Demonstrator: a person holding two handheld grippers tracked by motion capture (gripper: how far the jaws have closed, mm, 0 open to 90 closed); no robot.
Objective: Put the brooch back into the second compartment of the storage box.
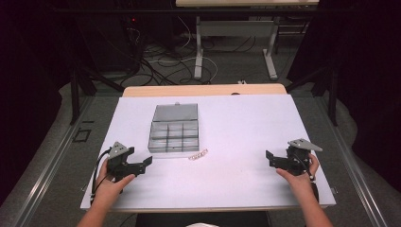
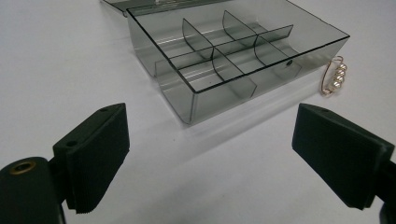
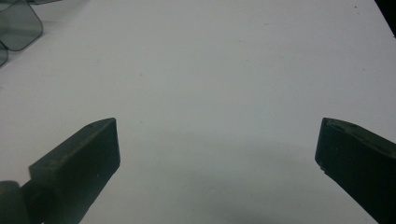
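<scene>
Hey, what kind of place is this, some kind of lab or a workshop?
Probably a lab set up for recording: a white table ringed by dark curtains, loose cables across the floor behind it, and a person holding a left gripper and a right gripper.

This looks like a lab or recording studio set up for data capture. A white-topped bench [image 1: 246, 123] stands in a dark enclosure of black curtains [image 1: 28, 94] hung on a black metal frame [image 1: 74, 94]. Beyond the bench's far edge, loose cables [image 1: 161, 66] sprawl over a grey carpeted floor [image 1: 236, 71] around the legs of a second desk [image 1: 246, 4]. A small red indicator light [image 1: 134, 20] glows on dark equipment at the far left.
</scene>
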